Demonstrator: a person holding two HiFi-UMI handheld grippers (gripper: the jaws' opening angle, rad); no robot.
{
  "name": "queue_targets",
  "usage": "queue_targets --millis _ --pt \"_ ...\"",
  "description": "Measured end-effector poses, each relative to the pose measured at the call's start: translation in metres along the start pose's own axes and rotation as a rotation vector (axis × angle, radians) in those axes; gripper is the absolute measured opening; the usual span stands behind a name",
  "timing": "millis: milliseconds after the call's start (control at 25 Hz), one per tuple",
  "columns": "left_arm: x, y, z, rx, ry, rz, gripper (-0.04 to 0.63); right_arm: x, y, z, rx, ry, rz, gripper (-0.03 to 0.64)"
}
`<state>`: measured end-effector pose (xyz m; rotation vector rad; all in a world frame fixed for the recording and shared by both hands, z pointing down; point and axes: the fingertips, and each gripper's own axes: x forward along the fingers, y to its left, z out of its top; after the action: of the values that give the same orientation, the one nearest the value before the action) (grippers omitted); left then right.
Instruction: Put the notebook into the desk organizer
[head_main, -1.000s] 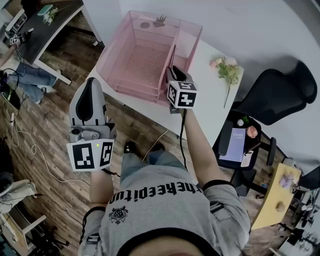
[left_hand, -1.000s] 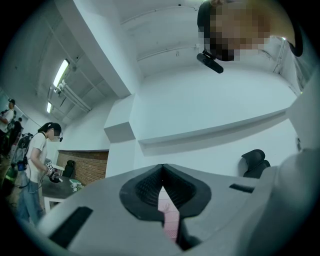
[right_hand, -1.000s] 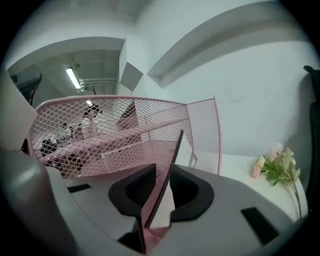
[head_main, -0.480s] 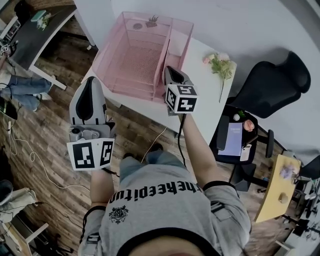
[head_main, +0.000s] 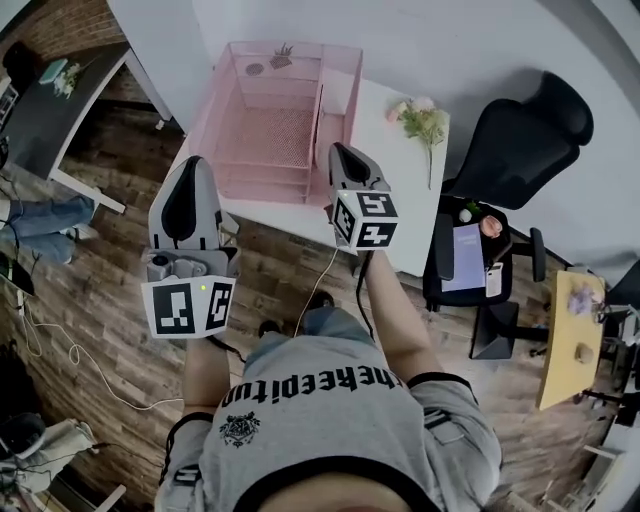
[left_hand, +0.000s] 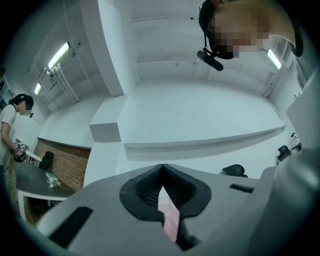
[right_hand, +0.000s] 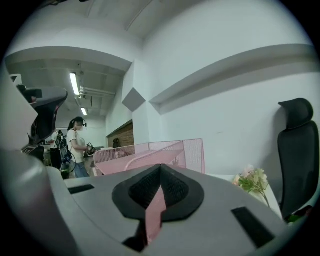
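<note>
Over table's (head_main: 400, 215) near edge, holding right claw (head_main: 338, 152) closed, empty, nearer than equally closed left claw (head_main: 190, 162) to desk organizer (head_main: 225, 110) just ahead, notebook (head_main: 318, 105) seemingly standing edgewise inside.

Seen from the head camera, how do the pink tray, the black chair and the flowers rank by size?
1 and 2, tied: the pink desk organizer and the black chair fill about the same area. The chair stands lower, farther from the camera, so I would not rank them.
3: the flower bunch, clearly the smallest.
</note>
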<state>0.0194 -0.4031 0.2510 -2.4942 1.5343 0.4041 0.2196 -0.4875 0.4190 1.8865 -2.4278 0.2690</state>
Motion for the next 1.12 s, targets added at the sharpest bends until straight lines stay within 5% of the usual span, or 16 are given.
queue_targets --millis 1120 --pt "-0.048 0.006 0.021 -0.072 -0.021 -0.248 0.003 -0.141 0.083 0.068 -0.116 -0.207 -0.248 0.002"
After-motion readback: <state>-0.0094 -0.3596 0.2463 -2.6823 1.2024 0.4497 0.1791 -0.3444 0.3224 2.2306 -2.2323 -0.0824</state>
